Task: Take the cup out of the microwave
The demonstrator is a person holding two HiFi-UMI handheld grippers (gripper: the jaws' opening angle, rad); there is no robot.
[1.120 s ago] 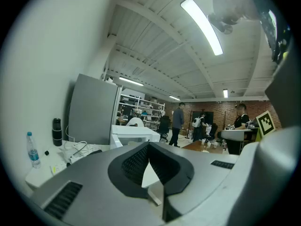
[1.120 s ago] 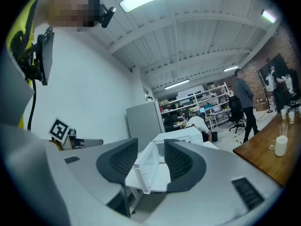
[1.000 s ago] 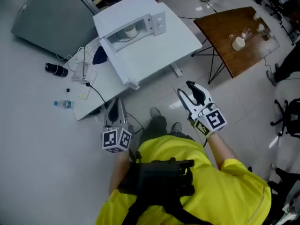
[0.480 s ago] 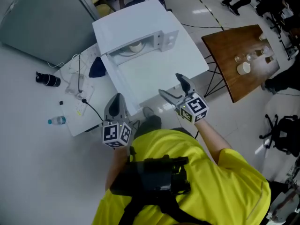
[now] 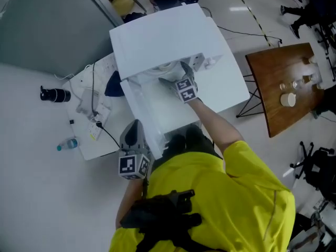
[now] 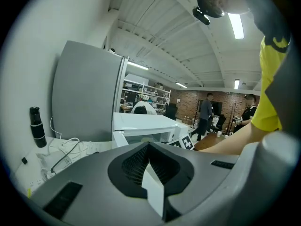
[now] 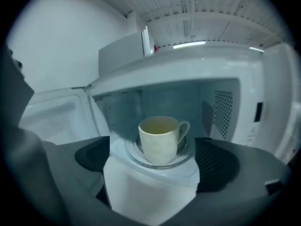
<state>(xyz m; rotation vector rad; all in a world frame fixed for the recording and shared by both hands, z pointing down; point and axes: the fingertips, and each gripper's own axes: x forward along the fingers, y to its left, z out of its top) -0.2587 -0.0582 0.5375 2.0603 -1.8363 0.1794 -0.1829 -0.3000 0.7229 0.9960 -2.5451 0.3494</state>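
Observation:
A white microwave (image 5: 163,35) stands on a white table with its door (image 5: 157,109) swung open towards me. Inside it, a cream cup (image 7: 160,138) with its handle to the right stands upright on the round turntable plate (image 7: 136,157). My right gripper (image 5: 175,75) is at the mouth of the oven. Its jaws are opening wide, the cup stands ahead of them, untouched, and nothing is held. My left gripper (image 5: 133,126) hangs low by the door's near corner, shut and empty. In the head view the cup is hidden behind the right gripper.
The white table (image 5: 94,135) carries cables (image 5: 94,104), a dark cloth (image 5: 113,85), a black cylinder (image 5: 52,94) and a small water bottle (image 5: 67,144). A grey panel (image 5: 47,25) stands at the back left. To the right is a wooden table (image 5: 283,83) with glasses.
My right gripper has swung from beside my body forward to the microwave's mouth, and its jaws have spread. The left gripper has drifted towards the door.

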